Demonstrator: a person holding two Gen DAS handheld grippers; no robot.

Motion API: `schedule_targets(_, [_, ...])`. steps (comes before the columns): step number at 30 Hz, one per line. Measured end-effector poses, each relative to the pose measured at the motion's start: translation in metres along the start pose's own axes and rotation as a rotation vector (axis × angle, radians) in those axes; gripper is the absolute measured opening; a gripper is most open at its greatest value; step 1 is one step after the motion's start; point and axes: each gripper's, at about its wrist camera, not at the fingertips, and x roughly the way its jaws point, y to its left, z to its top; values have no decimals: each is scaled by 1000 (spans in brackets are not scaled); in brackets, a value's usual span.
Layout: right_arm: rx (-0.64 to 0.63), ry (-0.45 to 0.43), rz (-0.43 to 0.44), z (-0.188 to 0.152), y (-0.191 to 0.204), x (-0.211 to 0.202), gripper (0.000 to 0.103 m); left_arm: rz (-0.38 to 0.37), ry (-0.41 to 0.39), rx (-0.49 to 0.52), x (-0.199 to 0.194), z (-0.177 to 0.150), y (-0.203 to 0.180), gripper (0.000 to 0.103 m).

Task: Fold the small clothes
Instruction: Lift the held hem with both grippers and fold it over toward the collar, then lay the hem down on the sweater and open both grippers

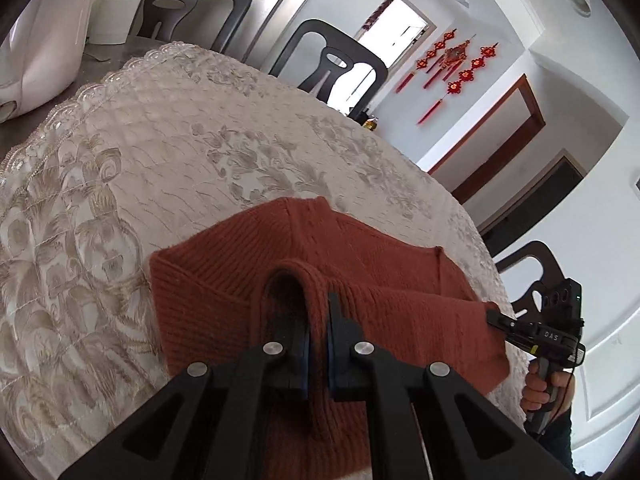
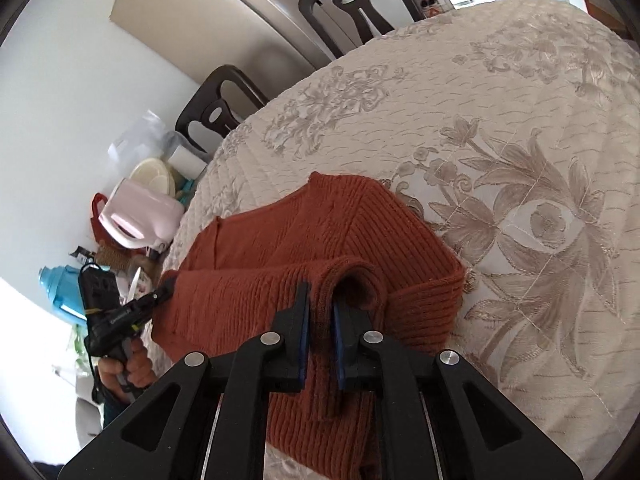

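Both grippers are clamped down right now. The left gripper (image 1: 318,320) has its two black fingers (image 1: 340,320) pinched close together with a fold of the rust-red sweater (image 1: 248,264) caught between the blue pads. Same deal on the right gripper (image 2: 320,316): fingers (image 2: 298,316) squeezed nearly together on a rolled edge of the knit. Both sit low over the surface, pointing forward and slightly down. Each camera catches the other unit off to the side, gripped from below by a bare hand (image 1: 540,392) wrapped around the handle, its nose touching the sweater's edge. The other hand (image 2: 128,368) holds its handle the same way.
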Motion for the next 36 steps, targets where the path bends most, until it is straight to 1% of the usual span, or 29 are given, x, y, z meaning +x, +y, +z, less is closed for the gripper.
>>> schedule_targets(4, [-75,31,15,-3,14,-2,13,-22,17,58,-5,-2,-13,9])
schedule_targets(7, [-105,30,35,-2,16,0,13,-52,27,52,0,3,-16,9])
schedule_targets(10, [-58,12,93,10,12,3,13,-96,-7,-22,0,17,-8,9])
schedule_targets(12, [-7,-12,133,20,7,3,13,-89,-46,-91,-1,29,1,9])
schedule_targets(14, [58,-25,170,31,0,6,13,-91,-64,-138,1,39,8,10])
schedule_targets(15, [90,-29,185,36,-5,8,14,-81,-69,-147,2,43,9,12])
schedule_targets(16, [115,-32,190,40,-8,9,19,-67,-76,-150,2,45,10,17])
schedule_targets(17, [133,-36,190,43,-10,11,21,-61,-84,-151,2,47,10,20])
schedule_targets(18, [147,-41,191,45,-10,12,27,-57,-89,-151,2,48,11,23])
schedule_targets(19, [159,-45,197,46,-11,12,35,-50,-96,-152,2,49,11,30])
schedule_targets(20, [174,-53,211,47,-13,13,38,-46,-105,-157,1,49,13,36])
schedule_targets(21, [187,-61,225,48,-14,13,42,-45,-114,-168,1,49,15,39])
schedule_targets(23, [218,-73,238,47,-18,14,43,-23,-112,-179,2,48,19,40])
schedule_targets(24, [218,-76,230,46,-17,14,43,-7,-108,-174,3,46,20,40])
schedule_targets(25, [205,-83,203,45,-16,13,43,9,-100,-160,4,44,20,40])
schedule_targets(27, [160,-93,124,42,-12,10,43,63,-60,-121,9,38,18,40])
schedule_targets(30, [93,-87,40,34,-6,5,43,115,-7,-64,14,27,14,40])
schedule_targets(33, [33,-72,-33,22,-3,2,43,154,-5,15,11,19,4,40])
schedule_targets(35, [2,-59,-71,16,-2,3,43,140,-13,26,7,19,-1,40])
schedule_targets(36, [-11,-55,-86,13,-1,3,42,128,-31,31,2,20,-3,40])
